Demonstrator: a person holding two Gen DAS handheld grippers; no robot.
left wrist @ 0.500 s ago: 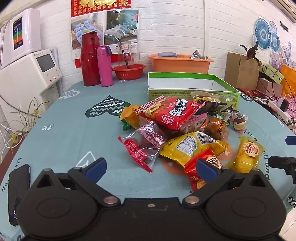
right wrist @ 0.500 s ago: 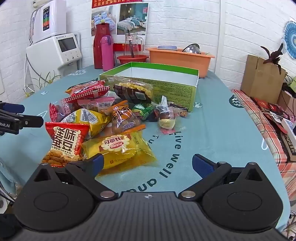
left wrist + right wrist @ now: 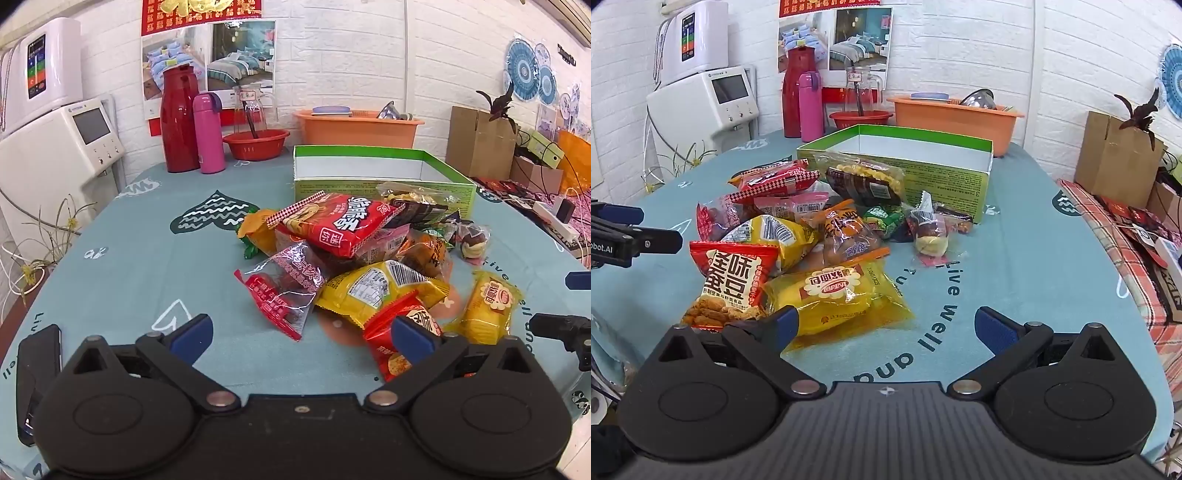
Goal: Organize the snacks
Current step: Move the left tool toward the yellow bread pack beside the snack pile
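Nearest, left gripper (image 3: pixel 301 334) and right gripper (image 3: pixel 886 328) hovered over the counter (image 3: pixel 147 266), fingers spread wide, grasping nothing. Beyond lay the snacks (image 3: pixel 798 236), heaped just before an empty green box (image 3: pixel 916 162).

A heap of snack packets (image 3: pixel 362 258) lies on the table, just in front of an open green box (image 3: pixel 908 162) with a white, empty inside. A large red packet (image 3: pixel 332 221) tops the pile. Near the camera, a yellow bread bag (image 3: pixel 842 299) lies flat beside a red bean-snack packet (image 3: pixel 727 284). A small round sweet (image 3: pixel 929 236) sits at the right edge.
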